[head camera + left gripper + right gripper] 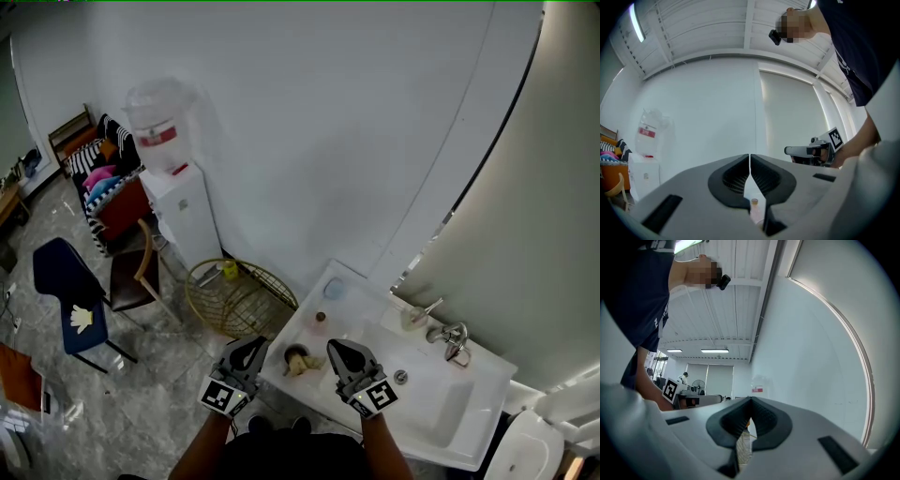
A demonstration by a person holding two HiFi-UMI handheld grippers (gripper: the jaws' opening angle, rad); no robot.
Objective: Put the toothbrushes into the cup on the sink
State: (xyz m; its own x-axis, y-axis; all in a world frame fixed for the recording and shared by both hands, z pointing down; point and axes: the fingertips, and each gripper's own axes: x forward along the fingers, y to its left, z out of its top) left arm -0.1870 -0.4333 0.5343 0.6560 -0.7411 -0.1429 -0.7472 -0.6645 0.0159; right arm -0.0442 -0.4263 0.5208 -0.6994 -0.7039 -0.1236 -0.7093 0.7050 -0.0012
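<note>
Cup (296, 357) stands on the left ledge of the white sink (441, 412), and in the head view it shows between the tips of the two tools. Pale yellowish pieces lean out of it; they look like the toothbrushes (306, 366), though they are too small to be sure.

Nearest the camera, the person's forearms hold both tools roughly level, side by side over the sink's front left corner. The left tool (253, 345) has its jaws pressed together with nothing between the pads. The right tool (336, 348) is likewise closed and empty. Neither touches the cup.

Just behind the cup on the ledge stands a small pink bottle (320, 322), and behind that lies a pale blue round thing (334, 289). At the back of the basin, to the right, is the chrome faucet (456, 341).

On the floor left of the sink sits a gold wire basket (239, 298). Farther along the wall stands a white water dispenser (180, 206), with a blue chair (66, 291) out on the floor.
</note>
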